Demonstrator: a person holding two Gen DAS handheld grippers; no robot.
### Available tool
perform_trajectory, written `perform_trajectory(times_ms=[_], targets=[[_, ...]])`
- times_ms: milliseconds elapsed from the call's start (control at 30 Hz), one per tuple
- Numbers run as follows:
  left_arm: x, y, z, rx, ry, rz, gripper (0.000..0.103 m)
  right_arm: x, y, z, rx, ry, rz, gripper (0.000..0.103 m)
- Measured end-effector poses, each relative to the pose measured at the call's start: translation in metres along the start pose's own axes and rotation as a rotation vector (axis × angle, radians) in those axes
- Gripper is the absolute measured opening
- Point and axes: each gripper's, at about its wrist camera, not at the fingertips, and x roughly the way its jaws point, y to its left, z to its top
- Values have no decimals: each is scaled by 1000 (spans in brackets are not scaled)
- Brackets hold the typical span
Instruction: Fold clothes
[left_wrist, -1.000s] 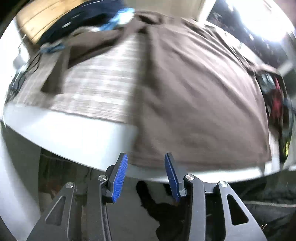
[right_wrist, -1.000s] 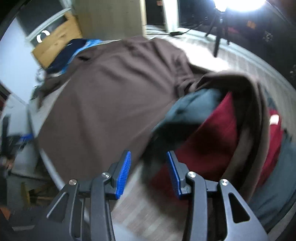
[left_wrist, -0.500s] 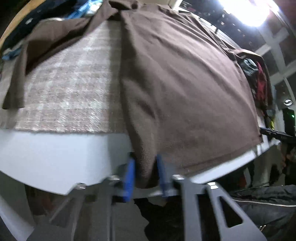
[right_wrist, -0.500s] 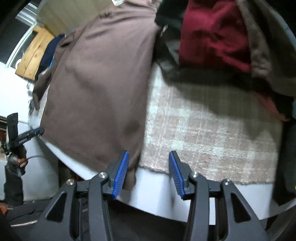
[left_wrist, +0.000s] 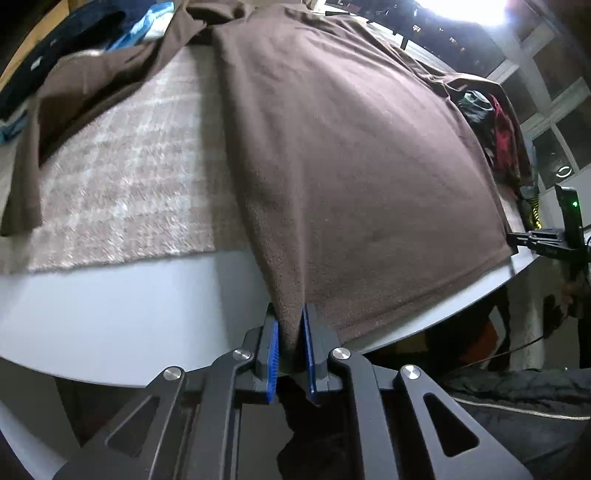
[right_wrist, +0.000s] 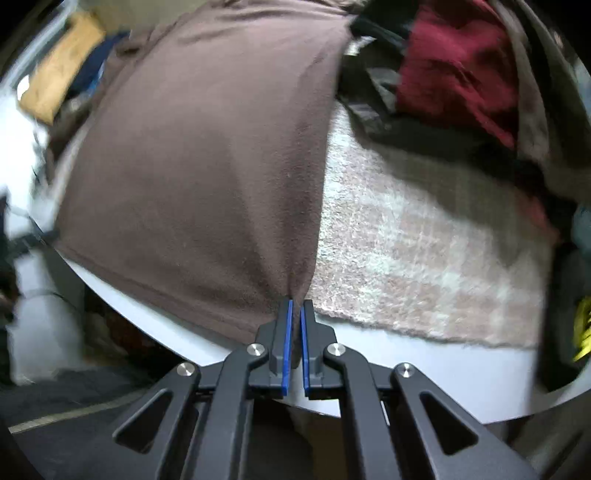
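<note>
A brown shirt lies spread flat over a plaid cloth on a white round table. Its hem hangs at the near table edge. My left gripper is shut on the shirt's lower left hem corner. In the right wrist view the same brown shirt fills the left half, and my right gripper is shut on its lower right hem corner, at the border with the plaid cloth. One sleeve lies folded out at the far left.
A pile of clothes, dark red and grey-black, sits at the table's right. Dark blue and light blue garments lie at the far left. The other gripper, held by a hand, shows at the right edge. A bright lamp glares behind.
Both grippers came down to the near table edge and went from open to shut, each pinching a hem corner of the brown shirt.
</note>
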Motion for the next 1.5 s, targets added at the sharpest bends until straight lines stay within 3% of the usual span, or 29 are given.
perform_trajectory(times_ms=[33, 133, 200, 333, 433, 500, 633, 700, 833, 867, 933, 1000, 1100, 1200, 1267, 1300, 1367, 1400, 1500], targets=[[-7, 0, 0, 12, -8, 5, 19, -2, 6, 2, -25, 11, -30, 6], [-40, 11, -3, 20, -59, 46, 20, -21, 9, 5, -11, 41, -50, 17], [-65, 30, -8, 7, -108, 94, 27, -50, 7, 10, 34, 4, -18, 28], [-102, 75, -13, -18, -184, 187, 30, -114, 14, 36, 73, -112, 31, 34], [-106, 97, -4, -23, -228, 266, 36, -170, 34, 74, 15, -219, 73, 36], [-105, 105, -1, -25, -242, 282, 42, -202, 56, 102, -38, -270, 100, 46], [-80, 113, 21, -33, -225, 323, 47, -238, 108, 172, -153, -351, 83, 50], [-61, 116, 35, -54, -213, 367, 47, -242, 138, 213, -229, -391, 74, 60], [-26, 134, 61, -78, -167, 537, 45, -200, 172, 292, -312, -380, 159, 60], [-25, 142, 65, -94, -158, 544, 42, -181, 180, 312, -327, -363, 171, 60], [-32, 158, 70, -131, -160, 498, 20, -143, 195, 346, -344, -331, 181, 60], [-47, 170, 71, -169, -157, 459, 7, -98, 208, 380, -355, -293, 192, 60], [-82, 187, 72, -232, -163, 384, 6, -35, 232, 416, -412, -228, 170, 60], [-131, 194, 68, -304, -185, 251, 5, 9, 253, 438, -476, -184, 150, 60], [-142, 201, 66, -329, -183, 246, 6, 32, 261, 449, -509, -176, 127, 60], [-145, 204, 65, -339, -180, 257, 11, 43, 263, 456, -518, -171, 109, 60], [-150, 212, 64, -358, -173, 278, 35, 57, 263, 466, -518, -162, 89, 60], [-152, 216, 63, -367, -169, 289, 57, 63, 262, 471, -514, -158, 81, 60], [-160, 228, 60, -396, -159, 320, 58, 68, 256, 477, -508, -147, 61, 60]])
